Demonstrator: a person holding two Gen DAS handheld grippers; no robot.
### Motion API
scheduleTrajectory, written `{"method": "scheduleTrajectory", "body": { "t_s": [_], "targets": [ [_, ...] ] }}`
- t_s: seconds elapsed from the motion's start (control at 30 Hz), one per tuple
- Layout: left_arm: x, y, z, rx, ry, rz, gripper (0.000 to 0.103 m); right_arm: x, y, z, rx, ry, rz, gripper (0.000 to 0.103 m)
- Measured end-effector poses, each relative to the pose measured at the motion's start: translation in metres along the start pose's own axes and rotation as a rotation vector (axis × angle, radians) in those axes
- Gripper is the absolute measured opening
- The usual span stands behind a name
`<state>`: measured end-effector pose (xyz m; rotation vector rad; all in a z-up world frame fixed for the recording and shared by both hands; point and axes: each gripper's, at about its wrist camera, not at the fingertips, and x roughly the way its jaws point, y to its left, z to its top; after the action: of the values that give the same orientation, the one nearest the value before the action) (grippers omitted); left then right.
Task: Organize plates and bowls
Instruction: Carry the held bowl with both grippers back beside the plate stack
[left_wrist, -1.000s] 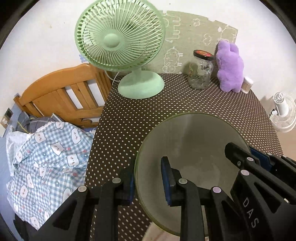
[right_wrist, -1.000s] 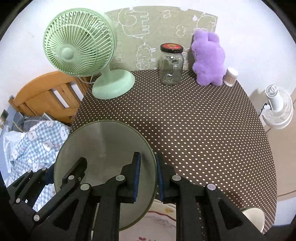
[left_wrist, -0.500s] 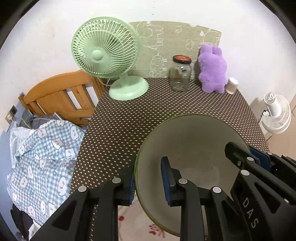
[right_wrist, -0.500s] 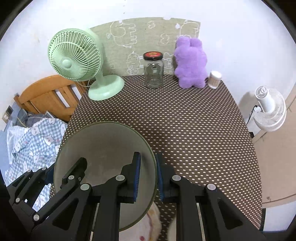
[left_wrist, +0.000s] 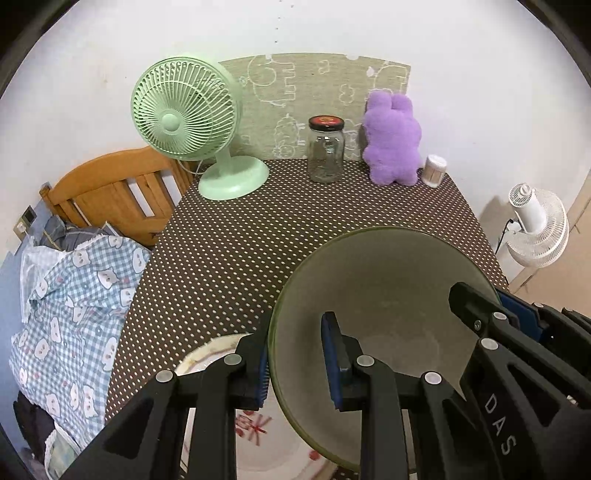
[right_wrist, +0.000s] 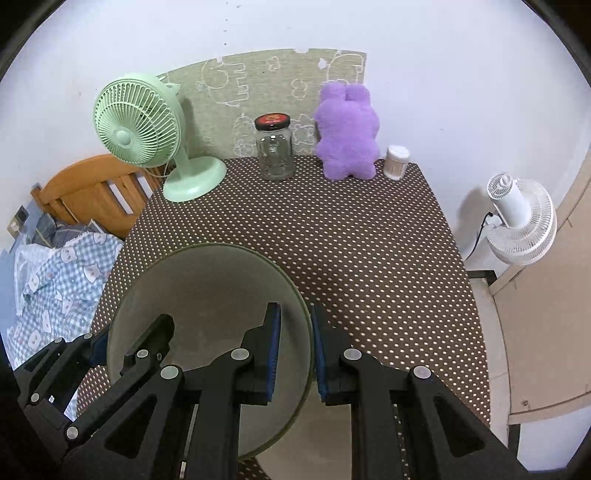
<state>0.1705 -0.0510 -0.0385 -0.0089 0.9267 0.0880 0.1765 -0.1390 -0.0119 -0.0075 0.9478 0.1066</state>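
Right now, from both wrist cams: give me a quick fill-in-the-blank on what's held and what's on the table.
1. Both claws, left claw and right claw, are shut on the rim of one ____.
2. The glass jar has a ____ lid.
3. The plush toy between jar and swab tub is ____.
4. The table fan beside the jar is ____.

Missing words: bowl; red; purple; green

Even indoor light, fisheye-warped edges
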Motion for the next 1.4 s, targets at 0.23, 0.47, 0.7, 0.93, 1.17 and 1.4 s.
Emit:
{"method": "scheduleTrajectory", "body": {
  "t_s": [0.23, 0.47, 0.7, 0.93, 1.17, 1.4],
  "targets": [
    [-0.003, -0.025, -0.018, -0.005, 0.009, -0.012, 0.022, -0.005, -0.025, -0.017, -0.006, 0.008, -0.006, 0.02],
    [0.001, -0.043, -0.036, -0.013, 0.036, -0.022, 0.022, -0.003, -0.042, -0.036, -0.023, 0.035, -0.022, 0.02],
    [0.011, -0.054, -0.053, -0.02, 0.076, -0.01, 0.022, 0.006, -0.052, -0.053, -0.017, 0.073, -0.018, 0.02],
    [0.021, -0.063, -0.065, -0.028, 0.114, 0.003, 0.022, 0.017, -0.06, -0.066, -0.01, 0.115, -0.007, 0.02],
    [0.029, -0.067, -0.071, -0.035, 0.142, 0.018, 0.022, 0.028, -0.063, -0.068, -0.004, 0.144, 0.008, 0.02],
    [0.037, -0.07, -0.074, -0.036, 0.177, 0.021, 0.022, 0.036, -0.065, -0.073, -0.001, 0.163, 0.016, 0.02]
  ]
}}
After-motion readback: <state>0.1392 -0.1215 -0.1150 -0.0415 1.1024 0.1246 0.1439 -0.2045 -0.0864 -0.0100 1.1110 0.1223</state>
